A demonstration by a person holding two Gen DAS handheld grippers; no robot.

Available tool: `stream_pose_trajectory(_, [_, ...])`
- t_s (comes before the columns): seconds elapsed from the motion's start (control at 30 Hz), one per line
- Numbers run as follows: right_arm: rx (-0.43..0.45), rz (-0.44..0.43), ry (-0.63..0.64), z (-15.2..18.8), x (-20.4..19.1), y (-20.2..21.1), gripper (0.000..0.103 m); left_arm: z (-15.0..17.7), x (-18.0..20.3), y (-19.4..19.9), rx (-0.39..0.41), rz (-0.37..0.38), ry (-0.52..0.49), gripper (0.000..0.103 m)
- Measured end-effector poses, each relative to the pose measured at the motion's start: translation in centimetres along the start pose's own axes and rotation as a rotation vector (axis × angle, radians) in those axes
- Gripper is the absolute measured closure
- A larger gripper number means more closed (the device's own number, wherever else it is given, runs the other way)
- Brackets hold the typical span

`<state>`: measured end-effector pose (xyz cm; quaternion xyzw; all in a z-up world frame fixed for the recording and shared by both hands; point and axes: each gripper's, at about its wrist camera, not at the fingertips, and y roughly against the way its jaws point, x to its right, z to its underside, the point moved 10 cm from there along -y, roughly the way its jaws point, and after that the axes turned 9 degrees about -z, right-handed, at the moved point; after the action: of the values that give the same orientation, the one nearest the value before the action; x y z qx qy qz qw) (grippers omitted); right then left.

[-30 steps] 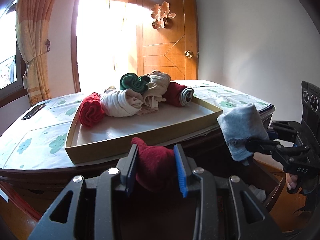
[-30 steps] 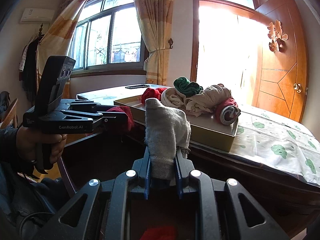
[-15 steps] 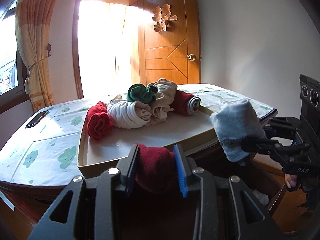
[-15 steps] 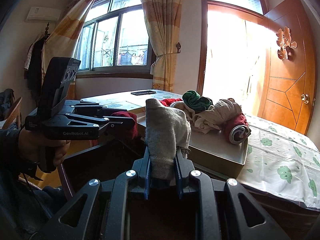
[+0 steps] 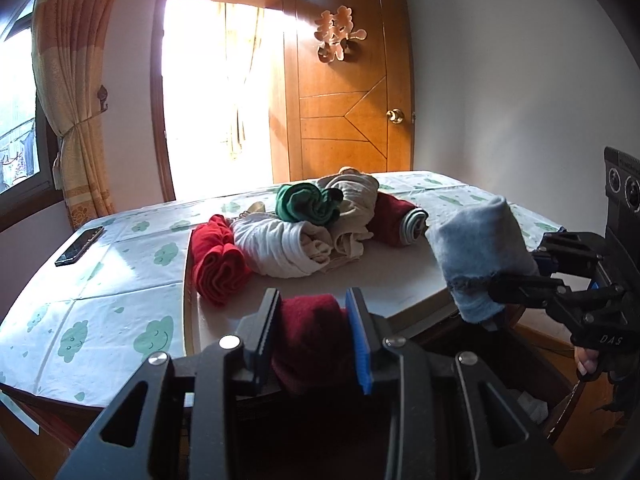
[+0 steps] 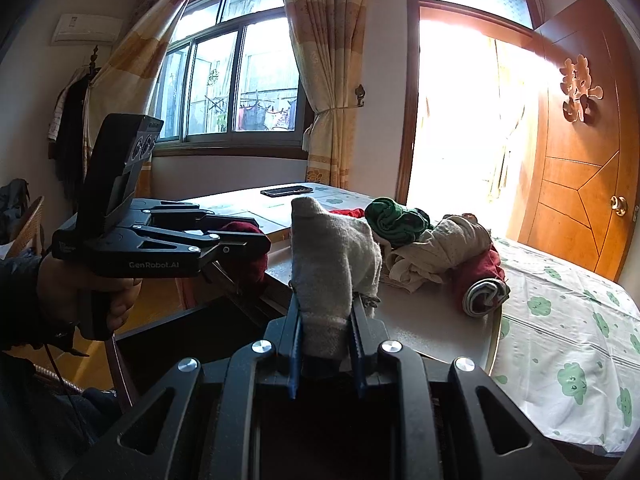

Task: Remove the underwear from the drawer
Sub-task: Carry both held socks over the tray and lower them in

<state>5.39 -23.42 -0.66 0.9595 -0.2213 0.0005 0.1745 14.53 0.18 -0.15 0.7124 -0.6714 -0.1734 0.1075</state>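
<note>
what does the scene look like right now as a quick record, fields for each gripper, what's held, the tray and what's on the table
left gripper: shut on dark red roll
right gripper: shut on grey roll
tray: on the table, holds rolled garments
tray contents: red roll, white roll, green roll, beige bundle, maroon roll
table: cloud-print cover; phone at far left
held rolls: not in tray yet

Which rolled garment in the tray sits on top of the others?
The green roll. It rests on the white roll and beige bundle, while the bright red roll and the maroon grey-edged roll lie on the tray.
</note>
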Motion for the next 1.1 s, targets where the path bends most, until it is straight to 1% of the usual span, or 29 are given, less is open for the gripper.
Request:
stream_pose_trajectory(0.3, [-0.013,-0.015,-0.001,-1.9,0.4,-2.0,0.081,-1.6,-1.6,-1.8,-0.018,-0.021,-0.014,0.073])
stream_pose_trajectory(0.33, [-0.015,-0.016,-0.003,-2.1,0.5,-2.2,0.081,-1.7,-1.8,-2.2,-0.027,-0.021,-0.019,0.076])
stream_pose_trajectory(0.37, [-0.017,-0.017,-0.007,-2.3,0.6,-2.5,0.081,-1.7,-1.9,-2.5,-0.033,-0.026,-0.022,0.077])
stream_pose_trajectory(0.43, [-0.019,-0.022,-0.015,-2.6,0.9,-3.0,0.081,-1.6,-2.2,-3.1,-0.045,-0.029,-0.026,0.086])
stream_pose_trajectory(0.47, [-0.022,-0.023,-0.018,-2.7,0.9,-3.2,0.081,-1.6,-2.3,-3.4,-0.053,-0.027,-0.027,0.089])
stream_pose_trajectory(0.53, [-0.028,-0.022,-0.022,-2.8,1.1,-3.7,0.081,-1.4,-2.5,-4.0,-0.064,-0.031,-0.027,0.091])
stream_pose_trajectory(0.77, [-0.055,-0.029,-0.044,-2.4,1.2,-5.1,0.081,-0.8,-3.9,-6.8,-0.101,-0.066,-0.033,0.093])
stream_pose_trajectory(0.9, [-0.081,-0.032,-0.042,-2.1,0.9,-5.7,0.081,-0.7,-4.1,-7.8,-0.122,-0.064,-0.027,0.093])
stream_pose_trajectory(1.1, [-0.122,-0.028,-0.047,-2.1,1.0,-6.8,0.081,-1.4,-4.1,-9.1,-0.138,-0.097,-0.073,0.093])
